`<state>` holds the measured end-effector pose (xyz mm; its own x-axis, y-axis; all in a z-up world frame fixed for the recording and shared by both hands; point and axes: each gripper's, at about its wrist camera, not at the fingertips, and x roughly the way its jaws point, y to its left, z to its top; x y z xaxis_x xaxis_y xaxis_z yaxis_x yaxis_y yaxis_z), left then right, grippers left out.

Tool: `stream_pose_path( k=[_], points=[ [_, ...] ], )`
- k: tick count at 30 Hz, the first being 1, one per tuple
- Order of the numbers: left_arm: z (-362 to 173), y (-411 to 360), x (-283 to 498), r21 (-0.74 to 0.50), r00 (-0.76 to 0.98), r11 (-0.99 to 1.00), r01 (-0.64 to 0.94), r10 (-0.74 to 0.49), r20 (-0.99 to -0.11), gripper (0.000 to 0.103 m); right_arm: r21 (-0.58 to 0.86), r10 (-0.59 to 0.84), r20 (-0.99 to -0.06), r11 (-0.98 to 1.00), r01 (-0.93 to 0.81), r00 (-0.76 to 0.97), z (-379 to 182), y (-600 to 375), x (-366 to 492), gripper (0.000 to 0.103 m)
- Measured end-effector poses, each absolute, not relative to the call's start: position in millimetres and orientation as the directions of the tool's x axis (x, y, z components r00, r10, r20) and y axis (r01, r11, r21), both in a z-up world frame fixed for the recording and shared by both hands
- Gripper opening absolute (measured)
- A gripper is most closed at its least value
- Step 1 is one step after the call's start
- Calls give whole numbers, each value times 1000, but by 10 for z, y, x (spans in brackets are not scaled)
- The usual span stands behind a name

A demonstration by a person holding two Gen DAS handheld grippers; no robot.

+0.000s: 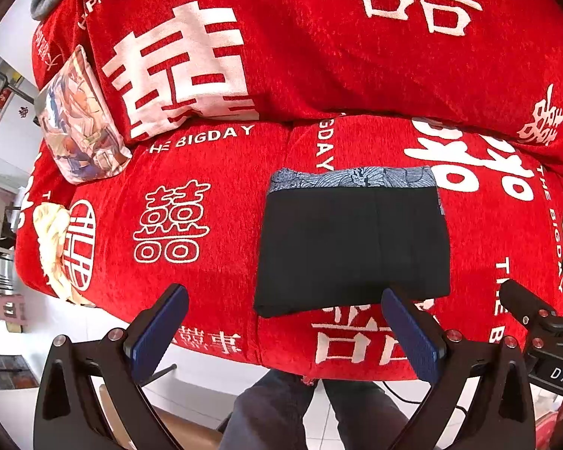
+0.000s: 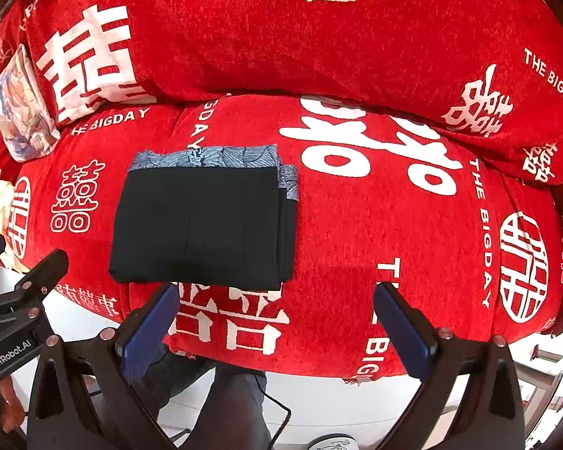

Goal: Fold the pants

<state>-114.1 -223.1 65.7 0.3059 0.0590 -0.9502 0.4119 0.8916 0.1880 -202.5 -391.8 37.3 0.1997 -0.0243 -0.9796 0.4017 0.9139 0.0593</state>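
Note:
The black pants (image 1: 353, 247) lie folded into a compact rectangle on the red sofa seat, with a blue-grey patterned waistband along the far edge. They also show in the right wrist view (image 2: 202, 225). My left gripper (image 1: 285, 296) is open and empty, just in front of the pants' near edge. My right gripper (image 2: 277, 292) is open and empty, near the pants' front right corner. The right gripper's body shows in the left wrist view (image 1: 536, 318), and the left gripper's body in the right wrist view (image 2: 22, 300).
The red sofa cover (image 1: 214, 262) has white lettering. A printed cushion (image 1: 82, 123) leans at the left against the backrest (image 1: 319, 37). A cream cloth (image 1: 52, 247) hangs at the seat's left end. The person's legs (image 1: 281, 412) stand before the sofa on the white floor.

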Motion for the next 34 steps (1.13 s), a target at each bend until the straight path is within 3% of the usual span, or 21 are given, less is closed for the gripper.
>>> stream_pose_path(
  k=[27, 34],
  points=[
    [657, -2153, -1210, 173, 287, 883, 435, 46, -957, 103, 60, -26, -979, 912, 405, 202, 377, -3811, -2137, 103],
    [721, -2099, -1236, 93, 280, 886, 454, -43, -959, 103, 70, -16, -979, 910, 409, 204, 383, -3758, -2149, 103]
  ],
)
